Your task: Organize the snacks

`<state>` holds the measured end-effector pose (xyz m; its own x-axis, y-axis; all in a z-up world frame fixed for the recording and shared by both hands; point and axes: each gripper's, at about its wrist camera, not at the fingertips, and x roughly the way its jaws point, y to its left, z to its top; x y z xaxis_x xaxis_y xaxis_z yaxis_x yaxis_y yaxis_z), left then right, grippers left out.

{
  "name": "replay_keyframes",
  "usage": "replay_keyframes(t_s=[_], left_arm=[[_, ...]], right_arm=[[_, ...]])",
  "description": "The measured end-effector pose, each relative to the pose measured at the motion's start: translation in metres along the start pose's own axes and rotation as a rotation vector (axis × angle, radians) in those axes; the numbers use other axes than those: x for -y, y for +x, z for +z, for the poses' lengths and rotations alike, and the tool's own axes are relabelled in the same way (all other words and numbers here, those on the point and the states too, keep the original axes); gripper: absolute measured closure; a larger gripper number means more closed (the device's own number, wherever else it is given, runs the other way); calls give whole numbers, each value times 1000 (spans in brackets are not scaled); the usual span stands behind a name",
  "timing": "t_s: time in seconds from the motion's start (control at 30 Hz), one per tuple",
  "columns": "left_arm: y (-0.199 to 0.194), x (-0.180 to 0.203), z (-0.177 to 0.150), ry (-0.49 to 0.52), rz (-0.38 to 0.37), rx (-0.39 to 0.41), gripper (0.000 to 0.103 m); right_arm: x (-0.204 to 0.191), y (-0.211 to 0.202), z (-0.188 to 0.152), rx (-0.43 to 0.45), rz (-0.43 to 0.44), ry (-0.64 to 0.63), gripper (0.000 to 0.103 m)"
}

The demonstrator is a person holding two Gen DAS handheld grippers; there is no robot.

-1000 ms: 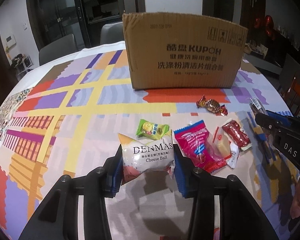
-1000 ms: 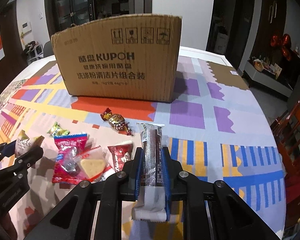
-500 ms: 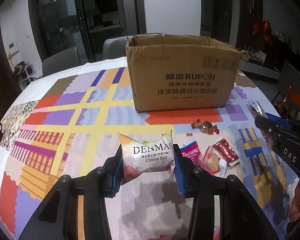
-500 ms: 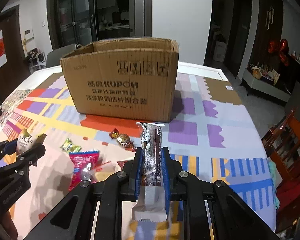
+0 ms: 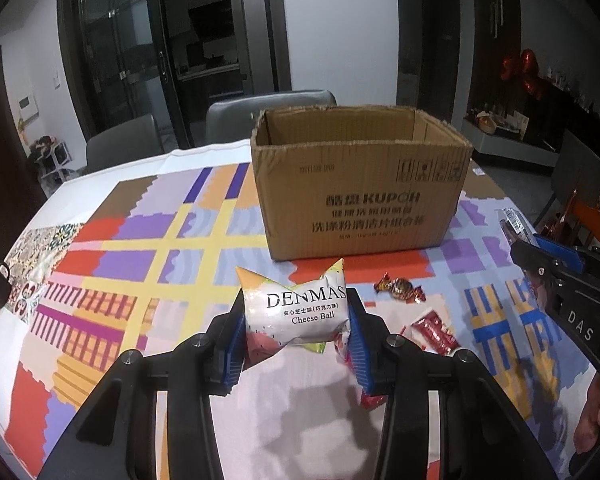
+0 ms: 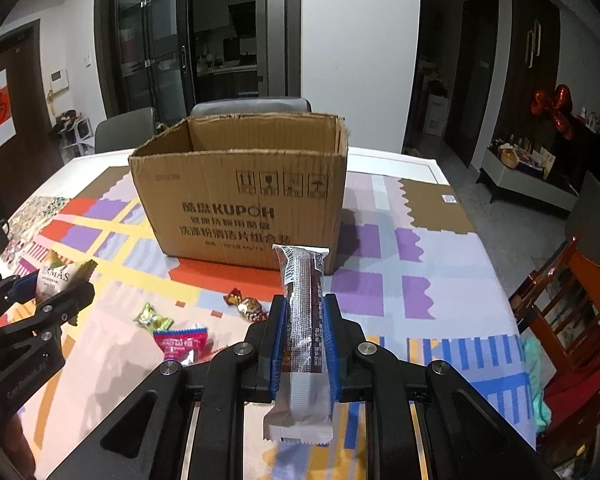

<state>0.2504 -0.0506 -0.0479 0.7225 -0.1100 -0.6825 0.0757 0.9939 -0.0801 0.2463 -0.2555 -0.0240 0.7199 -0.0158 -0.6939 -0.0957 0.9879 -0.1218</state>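
Left gripper (image 5: 296, 322): its blue pads squeeze a white Cheese Ball bag (image 5: 296, 310), held up above the table.
Right gripper (image 6: 304, 336): pinched tight on a long brown snack bar (image 6: 303, 320). The bar sticks out past both ends of the pads and is off the table too.
Table (image 6: 440, 280): it has a bright cloth with yellow, purple, red and blue patches.
Loose snacks: they lie in the middle of the table, between the grippers and the box. A pink packet (image 6: 182, 346) is nearest, a green candy (image 6: 153, 317) is just behind it, a red packet (image 5: 436, 330) is to the side, and a shiny brown candy (image 6: 247, 305) is closest to the box.
Cardboard box (image 6: 240, 196): open on top, standing toward the far edge of the table.
Grey chairs (image 6: 124, 136): behind the far edge.
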Motion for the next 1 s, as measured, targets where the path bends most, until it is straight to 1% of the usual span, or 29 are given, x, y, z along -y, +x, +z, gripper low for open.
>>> replay_keyframes(t_s=[0.3, 1.0], left_arm=[[-7, 0, 25, 3, -4, 39, 59], [-7, 0, 79, 14, -20, 91, 59]], right_arm=[[-1, -12, 18, 33, -5, 1, 84], [1, -21, 66, 100, -20, -4, 84]])
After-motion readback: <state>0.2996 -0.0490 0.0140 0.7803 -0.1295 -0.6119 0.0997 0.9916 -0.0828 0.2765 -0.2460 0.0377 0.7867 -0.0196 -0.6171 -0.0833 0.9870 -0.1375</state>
